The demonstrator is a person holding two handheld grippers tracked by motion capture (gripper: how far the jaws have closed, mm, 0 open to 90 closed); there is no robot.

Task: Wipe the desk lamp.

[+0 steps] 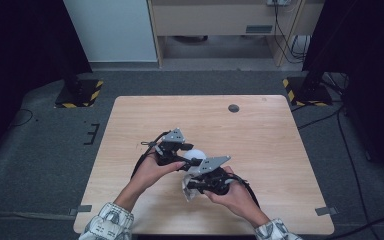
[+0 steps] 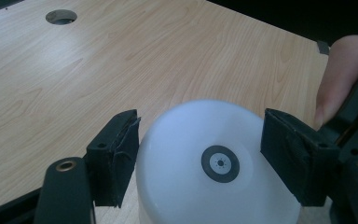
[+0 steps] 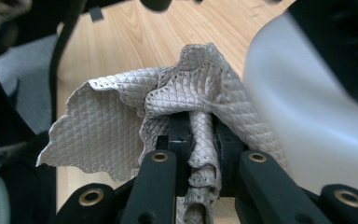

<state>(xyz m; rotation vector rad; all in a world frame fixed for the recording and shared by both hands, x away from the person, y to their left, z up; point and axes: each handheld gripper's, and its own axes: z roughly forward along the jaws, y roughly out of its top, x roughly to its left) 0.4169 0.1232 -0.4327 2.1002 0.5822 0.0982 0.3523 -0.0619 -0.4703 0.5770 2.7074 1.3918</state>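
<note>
- The white, rounded, smooth plastic dome (image 2: 214, 163) with a small grey ring mark on its top sits low on the pale wooden surface (image 1: 260, 130), near your edge and between your two hands.
- Your left claw (image 1: 192, 161) straddles that dome: one pad touches its left flank, and the other stands at its right flank, contact not clear. Read it as a steadying grasp on the dome rather than released.
- The grey, diamond-textured cloth (image 3: 135, 116) is bunched and clenched tight in your right claw (image 3: 200, 135), its loose folds fanning up and to the left of the jaws.
- In the right gripper view the dome's wall rises just beside the cloth, on its right, touching or all but touching it.
- So the coming wipe likely turns on this: the dome lies just to the right of the cloth, and your right hand (image 1: 232, 195) is the one to carry it across.
</note>
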